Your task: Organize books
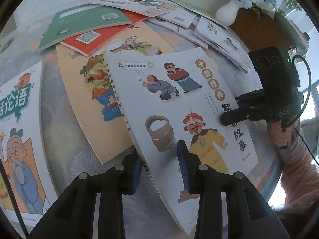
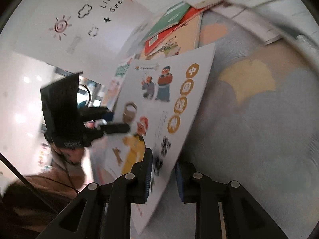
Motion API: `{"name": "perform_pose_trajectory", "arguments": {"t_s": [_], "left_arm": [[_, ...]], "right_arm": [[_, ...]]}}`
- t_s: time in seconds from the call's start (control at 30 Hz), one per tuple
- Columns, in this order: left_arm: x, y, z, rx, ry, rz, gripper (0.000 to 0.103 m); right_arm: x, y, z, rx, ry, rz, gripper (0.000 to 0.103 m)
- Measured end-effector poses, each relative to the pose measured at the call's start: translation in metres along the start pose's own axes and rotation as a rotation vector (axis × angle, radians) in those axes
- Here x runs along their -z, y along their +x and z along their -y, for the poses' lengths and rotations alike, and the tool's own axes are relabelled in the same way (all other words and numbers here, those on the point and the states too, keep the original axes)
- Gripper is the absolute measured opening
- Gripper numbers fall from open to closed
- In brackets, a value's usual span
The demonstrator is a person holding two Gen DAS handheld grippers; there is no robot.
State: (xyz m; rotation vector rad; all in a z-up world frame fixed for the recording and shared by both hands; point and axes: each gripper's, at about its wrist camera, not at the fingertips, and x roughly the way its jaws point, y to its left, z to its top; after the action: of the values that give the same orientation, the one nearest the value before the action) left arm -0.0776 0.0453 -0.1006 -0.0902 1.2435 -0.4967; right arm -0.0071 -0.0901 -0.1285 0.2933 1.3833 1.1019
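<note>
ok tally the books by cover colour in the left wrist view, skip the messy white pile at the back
green book: 1
red book: 1
tan book: 1
white: 2, the story book in the middle and the left-edge book
total: 5

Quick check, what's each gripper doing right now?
Left gripper: jaws around the white picture book's lower edge; pad contact cannot be told.
Right gripper: shut on the same book's side edge.
</note>
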Motion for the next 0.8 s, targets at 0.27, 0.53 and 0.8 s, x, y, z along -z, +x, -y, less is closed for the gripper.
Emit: {"name": "perform_pose_trajectory", "arguments": {"t_s": [0.27,0.53,0.8], "left_arm": [[0.006,-0.002,-0.004,0.014,-0.017,0.032,0.035],[0.011,-0.005,-0.006,0.021,-0.027,0.067,0.035],[0.016,-0.006,-0.007,0.028,-0.045,0.111,0.035]], "right_arm": [[0.003,0.000,-0.010,0.028,-0.029,-0.012,0.017],[0.001,-0.001,-0.008,0.005,-0.037,0.008,0.017],[0.001,0.000,-0.010,0.004,-0.058,0.023,0.017]]}}
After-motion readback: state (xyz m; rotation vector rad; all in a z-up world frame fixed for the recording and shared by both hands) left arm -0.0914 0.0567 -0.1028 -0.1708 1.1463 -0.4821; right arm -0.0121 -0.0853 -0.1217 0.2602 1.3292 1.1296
